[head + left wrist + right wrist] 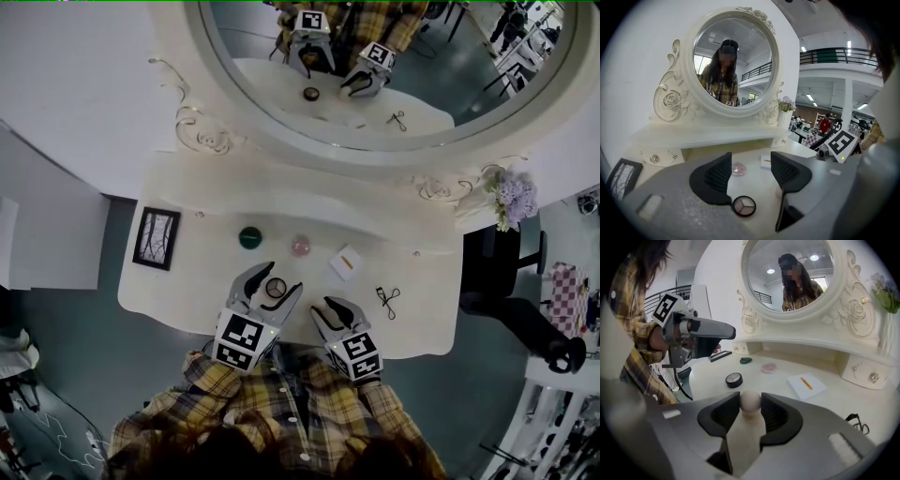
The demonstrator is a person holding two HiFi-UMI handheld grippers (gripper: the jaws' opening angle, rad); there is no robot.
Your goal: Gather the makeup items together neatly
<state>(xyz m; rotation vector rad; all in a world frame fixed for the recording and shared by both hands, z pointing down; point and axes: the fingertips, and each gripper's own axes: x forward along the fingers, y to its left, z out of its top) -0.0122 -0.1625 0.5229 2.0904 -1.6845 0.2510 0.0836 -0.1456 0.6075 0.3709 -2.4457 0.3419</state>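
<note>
1. Where the head view looks down on the white dressing table (187,281), we find the left gripper (275,279) at lower centre, jaws apart, with the eyeshadow compact (275,288) lying between them. The right gripper (332,306) sits just to its right in the frame. Above them lie a green round item (249,237), a pink round item (300,246) and a white card (346,262). An eyelash curler (388,300) lies at right.
2. Left gripper view: we see the left gripper (751,172) with its jaws wide apart and holding nothing. The eyeshadow compact (744,206) rests on the table at lower centre, just beside the jaw at frame left. The pink round item (738,168) and white card (765,161) lie beyond.
3. Right gripper view: we see the right gripper (750,406) clamped on a small pale ball (750,399), both pads touching it. The eyeshadow compact (734,379), green round item (746,360), pink round item (768,367) and white card (806,385) lie beyond, mid-frame.
</note>
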